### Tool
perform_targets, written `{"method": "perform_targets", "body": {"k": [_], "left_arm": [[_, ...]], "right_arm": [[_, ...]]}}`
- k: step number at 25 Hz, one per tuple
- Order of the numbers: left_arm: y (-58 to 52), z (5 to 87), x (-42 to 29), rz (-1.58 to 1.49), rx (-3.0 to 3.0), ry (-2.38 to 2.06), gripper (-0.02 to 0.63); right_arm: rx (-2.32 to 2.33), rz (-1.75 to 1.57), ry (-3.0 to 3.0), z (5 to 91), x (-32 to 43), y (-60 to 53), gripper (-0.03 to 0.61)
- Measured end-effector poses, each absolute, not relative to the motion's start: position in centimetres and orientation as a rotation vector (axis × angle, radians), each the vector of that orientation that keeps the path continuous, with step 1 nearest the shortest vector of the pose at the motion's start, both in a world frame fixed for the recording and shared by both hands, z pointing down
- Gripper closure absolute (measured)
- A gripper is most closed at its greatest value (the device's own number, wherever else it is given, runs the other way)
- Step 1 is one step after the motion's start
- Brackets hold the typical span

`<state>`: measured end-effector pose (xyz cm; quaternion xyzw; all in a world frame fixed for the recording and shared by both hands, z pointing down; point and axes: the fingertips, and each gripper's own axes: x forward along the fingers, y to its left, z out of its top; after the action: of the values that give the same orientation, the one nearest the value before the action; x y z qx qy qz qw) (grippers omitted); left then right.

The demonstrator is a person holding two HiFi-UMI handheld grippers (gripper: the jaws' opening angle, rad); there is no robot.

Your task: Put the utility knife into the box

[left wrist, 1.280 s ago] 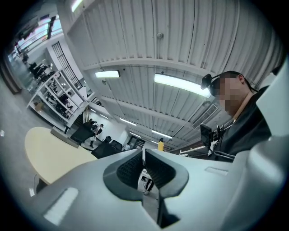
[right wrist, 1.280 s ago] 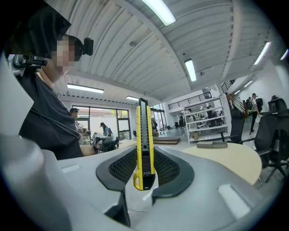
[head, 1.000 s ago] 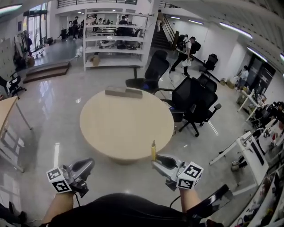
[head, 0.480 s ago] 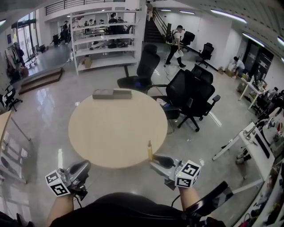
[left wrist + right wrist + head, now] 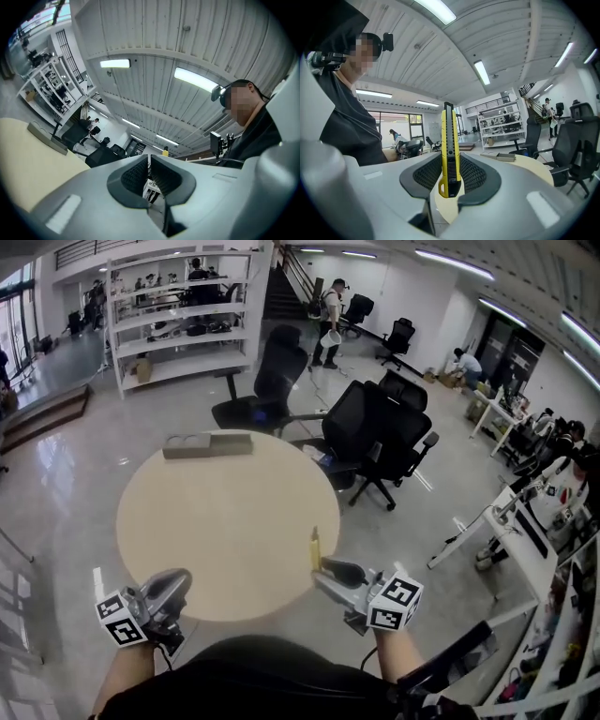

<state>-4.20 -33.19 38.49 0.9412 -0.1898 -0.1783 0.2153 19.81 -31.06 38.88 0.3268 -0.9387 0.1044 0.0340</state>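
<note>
A yellow and black utility knife (image 5: 449,150) stands upright between the jaws of my right gripper (image 5: 450,176), which is shut on it. In the head view the utility knife (image 5: 315,548) sticks up from the right gripper (image 5: 323,568) over the near right edge of the round table (image 5: 220,521). A grey open box (image 5: 208,444) lies at the table's far edge, and the box (image 5: 505,157) shows far off in the right gripper view. My left gripper (image 5: 173,585) hangs at the near left, below the table edge, shut with nothing in it, its pads (image 5: 136,176) nearly touching.
Black office chairs (image 5: 375,432) stand behind and to the right of the table. A white shelving unit (image 5: 178,320) stands at the back, with people walking near the stairs. Desks (image 5: 516,521) line the right side.
The view has swung so the table and box sit further left and lower in the picture. Both grippers keep their places near me, and the knife stays in the right gripper.
</note>
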Motion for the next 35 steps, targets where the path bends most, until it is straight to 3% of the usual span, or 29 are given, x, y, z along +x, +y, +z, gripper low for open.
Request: {"method": "perform_targets", "body": {"k": [11,20,35], "left_arm": [[-46.8,37.8,-12.5,-0.501,2.659,-0.362,0.611],[-52.5,39.9,-15.4,-0.537,2.591,-0.414,0.611],[-59.1,43.3,-8.9,-0.453,2.465,-0.876,0.611]], "right_arm": [[1.175,0.295,-2.817,37.6,11.8,-42.2,0.446],[1.088,0.331,-2.785,38.3,9.1,-49.7,0.446],[0.580,0.325,-2.943,44.5,13.7,-65.8,0.446]]}}
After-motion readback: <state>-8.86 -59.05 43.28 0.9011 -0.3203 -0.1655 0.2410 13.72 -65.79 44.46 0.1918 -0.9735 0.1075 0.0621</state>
